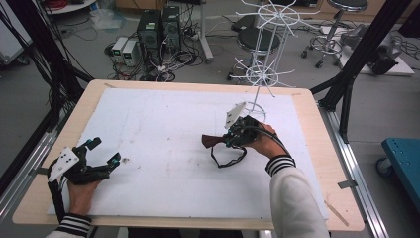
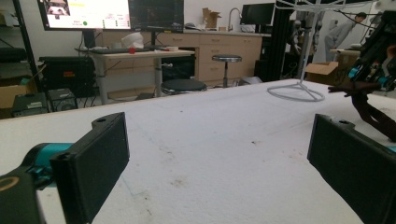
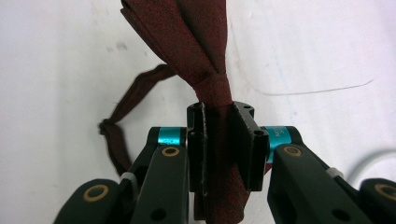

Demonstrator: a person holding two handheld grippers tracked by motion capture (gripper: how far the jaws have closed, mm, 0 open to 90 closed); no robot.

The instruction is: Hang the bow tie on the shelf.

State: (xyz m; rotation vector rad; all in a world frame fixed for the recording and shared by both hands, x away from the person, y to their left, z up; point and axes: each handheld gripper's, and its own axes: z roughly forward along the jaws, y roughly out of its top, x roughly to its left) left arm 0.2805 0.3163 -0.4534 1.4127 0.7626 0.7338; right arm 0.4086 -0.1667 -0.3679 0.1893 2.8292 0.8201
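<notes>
From above, our right gripper holds a dark red bow tie mid-tabletop, near a wire rack. Our left gripper waits, jaws wide. Close in, right jaws clamp the tie's knot; hanging it probably follows.

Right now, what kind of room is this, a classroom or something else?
Most likely a robotics lab or workshop. Computer towers with tangled cables sit on the floor, a big monitor hangs on the wall, and the right gripper is clamped on a dark red bow tie.
</notes>
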